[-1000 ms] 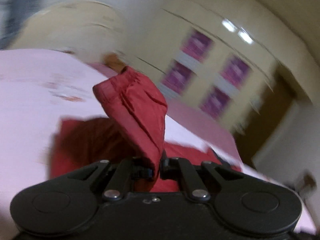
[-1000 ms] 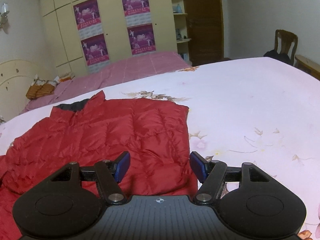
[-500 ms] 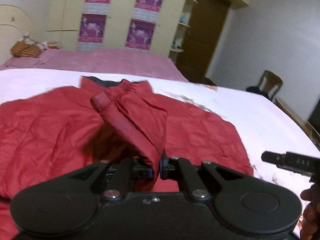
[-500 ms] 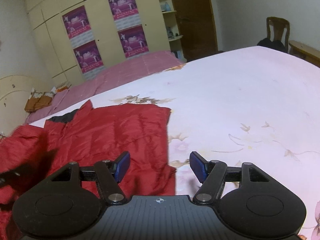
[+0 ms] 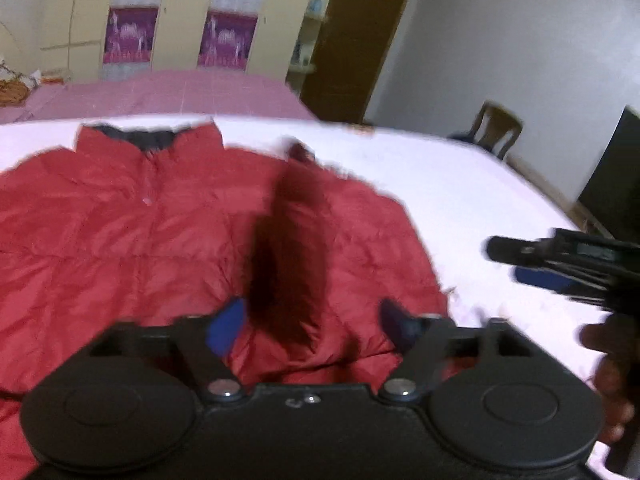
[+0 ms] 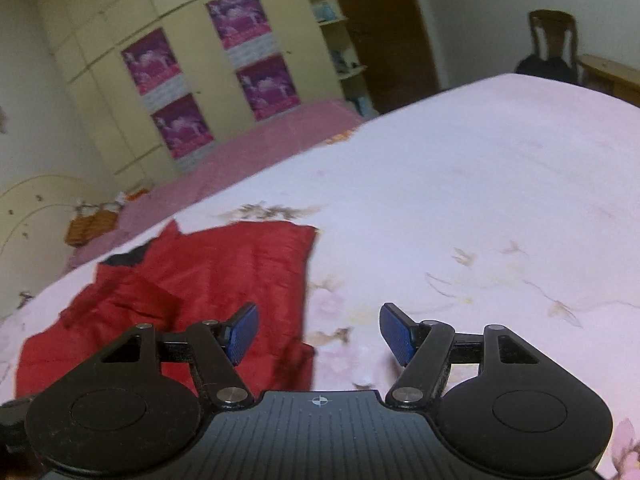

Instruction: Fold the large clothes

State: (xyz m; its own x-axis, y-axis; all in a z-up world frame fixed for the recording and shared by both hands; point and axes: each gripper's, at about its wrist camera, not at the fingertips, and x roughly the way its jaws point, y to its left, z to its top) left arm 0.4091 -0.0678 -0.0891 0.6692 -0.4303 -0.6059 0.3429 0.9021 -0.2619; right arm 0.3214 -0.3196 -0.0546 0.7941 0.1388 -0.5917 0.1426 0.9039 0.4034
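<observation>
A red quilted jacket (image 5: 120,240) lies spread on the white flowered bed sheet (image 6: 480,200), its dark-lined collar toward the far side. My left gripper (image 5: 310,320) hovers over the jacket's near hem with its jaws opening. A blurred red sleeve (image 5: 296,240) drops between them, and the pads are off it. My right gripper (image 6: 318,328) stands open over bare sheet just right of the jacket (image 6: 224,272), with nothing between its blue pads. In the left wrist view the right gripper (image 5: 516,264) shows at the right edge, held by a hand (image 5: 608,360).
A second bed with a pink cover (image 5: 180,92) lies beyond. Behind it stands a cream wardrobe with purple posters (image 6: 208,80). A brown door (image 6: 384,28), a wooden chair (image 5: 496,128) and a dark screen (image 5: 612,184) are at the right. A basket (image 6: 90,224) sits far left.
My left gripper swung the sleeve across over the jacket, then opened and let it go. My right gripper drifted right, off the jacket and over the sheet, staying open.
</observation>
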